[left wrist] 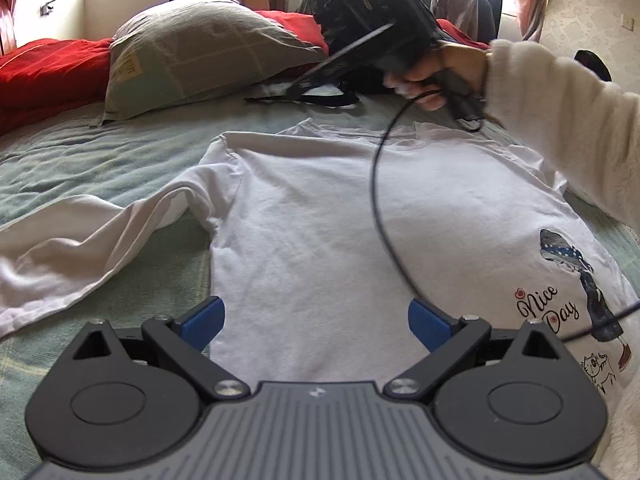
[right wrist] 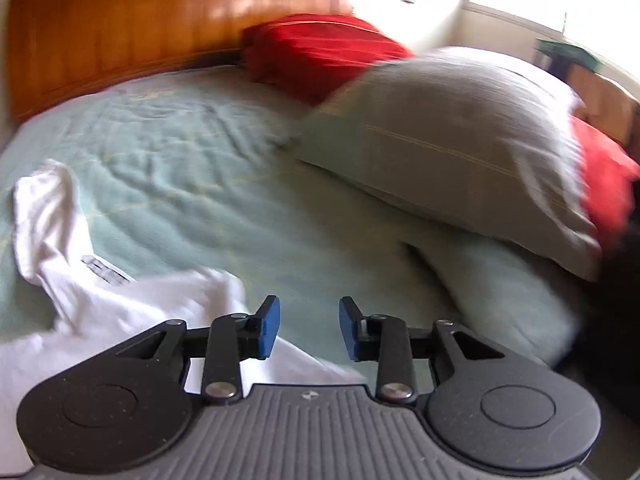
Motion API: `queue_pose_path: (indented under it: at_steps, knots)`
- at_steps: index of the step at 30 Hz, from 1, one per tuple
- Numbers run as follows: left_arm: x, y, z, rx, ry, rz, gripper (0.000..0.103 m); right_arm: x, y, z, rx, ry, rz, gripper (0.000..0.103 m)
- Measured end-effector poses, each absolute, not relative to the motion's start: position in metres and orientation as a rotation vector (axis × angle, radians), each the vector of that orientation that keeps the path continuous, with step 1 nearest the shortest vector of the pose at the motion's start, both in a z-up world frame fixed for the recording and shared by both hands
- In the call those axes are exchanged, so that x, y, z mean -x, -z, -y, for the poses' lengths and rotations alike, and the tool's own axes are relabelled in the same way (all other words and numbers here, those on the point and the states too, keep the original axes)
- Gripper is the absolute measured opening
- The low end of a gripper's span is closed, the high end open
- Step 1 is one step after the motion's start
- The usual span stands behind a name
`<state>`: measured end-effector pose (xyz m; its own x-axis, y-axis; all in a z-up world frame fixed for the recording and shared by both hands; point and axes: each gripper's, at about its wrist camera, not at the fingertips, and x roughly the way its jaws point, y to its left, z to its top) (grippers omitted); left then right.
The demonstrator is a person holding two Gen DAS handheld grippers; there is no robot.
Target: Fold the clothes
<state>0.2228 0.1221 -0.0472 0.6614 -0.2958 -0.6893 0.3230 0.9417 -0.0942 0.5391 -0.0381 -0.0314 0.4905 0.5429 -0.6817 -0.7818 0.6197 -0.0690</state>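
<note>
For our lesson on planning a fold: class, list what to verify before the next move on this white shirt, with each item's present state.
1. White shirt body spread flat on the bed: ok.
2. Sleeve straightened: not ok, rumpled.
3. Left gripper open over the shirt: ok.
4. Right gripper open, holding nothing: ok.
5. Cable clear of the shirt: not ok.
6. Other sleeve's position: cannot tell.
</note>
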Motion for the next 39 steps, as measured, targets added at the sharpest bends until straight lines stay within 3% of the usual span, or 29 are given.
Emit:
queue_pose_path:
  at_steps: [7,9,11,13,17,18,21,24,27,35,39]
  knots:
    - [-0.221,0.048,-0.118,-0.038,0.359,-0.787,0.098,-0.55,0.062,0.057,0.35,-0.812,-0.734,0.062]
    - [-0.22,0.048,-0.119,-0.037,0.355,-0.789,0.098,-0.552,0.073,0.049,0.387,-0.829,-0.749,0.062]
    - [-0.22,0.048,-0.12,-0.036,0.35,-0.791,0.098,-0.553,0.086,0.039,0.448,-0.84,-0.781,0.051]
    - [-0.221,0.05,-0.123,-0.035,0.345,-0.796,0.098,-0.547,0.083,0.037,0.468,-0.842,-0.736,0.008]
    - [-0.224,0.051,-0.123,-0.031,0.334,-0.803,0.098,-0.553,0.08,0.038,0.42,-0.77,-0.709,0.009]
    - [-0.224,0.051,-0.123,-0.032,0.336,-0.802,0.098,-0.554,0.078,0.038,0.411,-0.742,-0.708,0.015]
    - [-0.224,0.049,-0.122,-0.037,0.341,-0.797,0.098,-0.548,0.067,0.041,0.38,-0.681,-0.701,0.05]
    - [-0.224,0.047,-0.122,-0.041,0.345,-0.792,0.098,-0.526,0.053,0.059,0.336,-0.665,-0.739,0.054]
    - [-0.224,0.045,-0.121,-0.045,0.35,-0.787,0.098,-0.501,0.039,0.081,0.289,-0.648,-0.792,0.071]
    - [-0.225,0.048,-0.116,-0.057,0.355,-0.801,0.098,-0.431,0.07,0.154,0.194,-0.444,-0.957,0.078]
    - [-0.221,0.045,-0.112,-0.059,0.354,-0.802,0.098,-0.453,0.081,0.161,0.125,-0.357,-0.896,0.087]
